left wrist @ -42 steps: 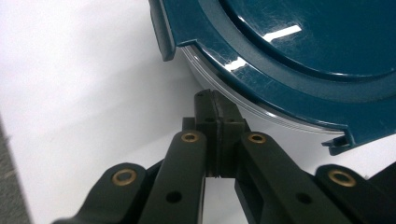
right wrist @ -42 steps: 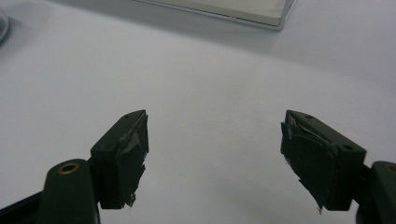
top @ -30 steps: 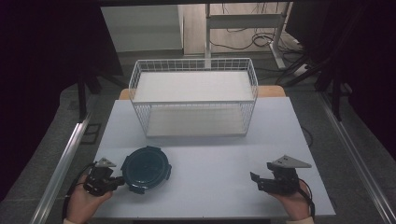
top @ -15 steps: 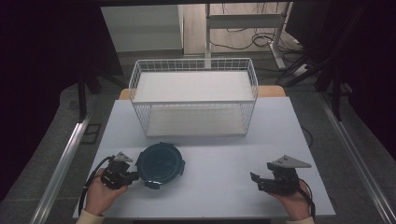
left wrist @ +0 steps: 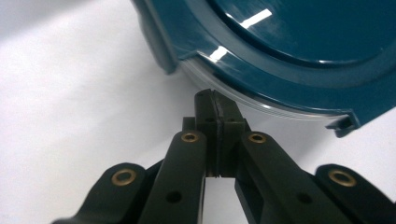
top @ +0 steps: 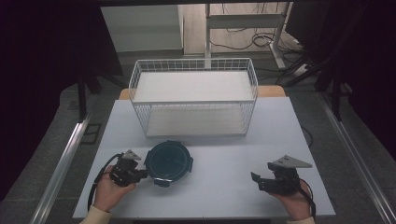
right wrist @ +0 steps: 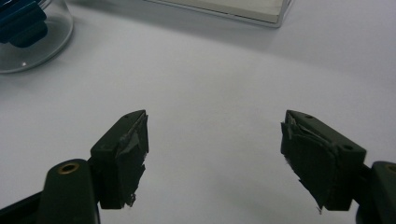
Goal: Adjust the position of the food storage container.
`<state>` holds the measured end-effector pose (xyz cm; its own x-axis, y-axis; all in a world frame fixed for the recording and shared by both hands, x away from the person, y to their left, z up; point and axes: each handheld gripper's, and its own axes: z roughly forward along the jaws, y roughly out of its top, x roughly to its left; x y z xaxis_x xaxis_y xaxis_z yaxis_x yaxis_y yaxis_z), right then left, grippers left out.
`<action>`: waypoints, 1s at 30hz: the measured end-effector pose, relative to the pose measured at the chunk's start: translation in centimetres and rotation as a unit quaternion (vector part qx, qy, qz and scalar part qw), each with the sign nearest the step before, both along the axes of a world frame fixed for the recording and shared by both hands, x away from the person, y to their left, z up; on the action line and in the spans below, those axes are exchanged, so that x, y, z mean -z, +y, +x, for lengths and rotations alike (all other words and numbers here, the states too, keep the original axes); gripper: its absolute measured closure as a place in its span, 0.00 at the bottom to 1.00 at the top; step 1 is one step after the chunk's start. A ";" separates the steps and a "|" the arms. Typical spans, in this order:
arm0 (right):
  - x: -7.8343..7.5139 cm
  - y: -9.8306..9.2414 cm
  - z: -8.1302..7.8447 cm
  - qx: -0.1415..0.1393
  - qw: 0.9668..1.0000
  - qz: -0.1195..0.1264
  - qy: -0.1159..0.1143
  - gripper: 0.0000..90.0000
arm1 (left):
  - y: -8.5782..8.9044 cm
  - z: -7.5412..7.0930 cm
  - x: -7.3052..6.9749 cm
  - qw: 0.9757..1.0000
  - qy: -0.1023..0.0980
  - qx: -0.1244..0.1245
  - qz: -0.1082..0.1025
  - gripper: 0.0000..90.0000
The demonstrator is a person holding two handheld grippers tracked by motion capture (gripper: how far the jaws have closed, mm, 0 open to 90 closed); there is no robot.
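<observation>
1. Left gripper (left wrist: 215, 100): jaws pressed together, nothing between them, tips butted against the rim of the round dark-teal lidded glass container (top: 168, 161). It's pushing, not gripping.
2. Right gripper (right wrist: 215, 158): jaws spread wide, empty, parked on the white table (top: 224, 196) at the near right; unchanged over the last second.
3. Change: the container has slid right and away from the near-left edge, the left gripper following.
4. It now sits just in front of the white wire basket (top: 194, 95), not inside. Likely a lift comes next; that needs a real grip.
</observation>
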<state>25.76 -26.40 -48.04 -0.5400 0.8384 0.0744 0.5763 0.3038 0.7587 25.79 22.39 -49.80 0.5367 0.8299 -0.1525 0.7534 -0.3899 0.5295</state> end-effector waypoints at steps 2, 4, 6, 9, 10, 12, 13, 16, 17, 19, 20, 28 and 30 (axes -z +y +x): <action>0.0 0.0 0.0 0.001 1.000 0.001 0.000 0.25 | 0.8 0.1 -0.4 1.000 -0.004 -0.014 0.007 1.00; -0.1 -0.1 0.0 0.001 1.000 0.001 -0.001 0.25 | 1.6 0.2 -0.6 0.999 -0.009 -0.031 -0.002 1.00; -0.1 -0.1 0.0 0.002 1.000 0.002 -0.001 0.25 | 2.1 0.4 -0.7 0.999 -0.010 -0.041 -0.007 1.00; 0.0 -0.2 0.0 0.003 1.000 0.000 -0.001 0.25 | 2.3 0.8 -0.7 0.999 -0.015 -0.047 -0.016 1.00; 0.0 -0.1 0.0 0.003 1.000 0.000 -0.001 0.25 | 2.2 0.9 -0.7 0.998 -0.016 -0.051 -0.019 1.00; -0.1 -0.1 0.0 0.003 1.000 -0.001 -0.002 0.25 | 2.1 1.3 -0.9 0.998 -0.017 -0.052 -0.025 1.00; -0.1 -0.1 0.0 0.003 1.000 0.000 -0.002 0.25 | 2.0 1.5 -0.9 0.998 -0.017 -0.053 -0.027 1.00; 0.0 -0.2 0.0 0.003 1.000 0.000 -0.001 0.25 | 1.4 1.9 -1.0 0.998 -0.013 -0.040 -0.037 1.00; 0.0 -0.2 0.0 0.004 1.000 -0.001 -0.001 0.25 | 1.3 2.0 -1.1 0.999 -0.015 -0.039 -0.028 1.00; 0.0 -0.2 0.0 0.004 1.000 0.000 -0.001 0.25 | 1.1 2.0 -1.2 0.999 -0.016 -0.043 -0.027 1.00; -0.1 -0.2 0.0 0.005 1.000 0.000 -0.001 0.25 | 1.2 2.0 -1.2 0.999 -0.015 -0.042 -0.029 1.00; -0.1 0.0 0.0 0.002 1.000 -0.002 -0.003 0.25 | 1.0 1.8 -1.3 0.999 -0.009 -0.040 -0.033 1.00; -0.1 0.0 0.0 0.003 1.000 -0.001 -0.004 0.25 | 0.7 1.7 -1.3 0.998 -0.011 -0.041 -0.035 1.00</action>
<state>25.79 -26.45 -47.96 -0.5356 0.8418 0.0675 0.5715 0.3024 0.7629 27.49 23.14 -48.51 0.4713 0.8588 -0.2009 0.7695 -0.2890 0.5696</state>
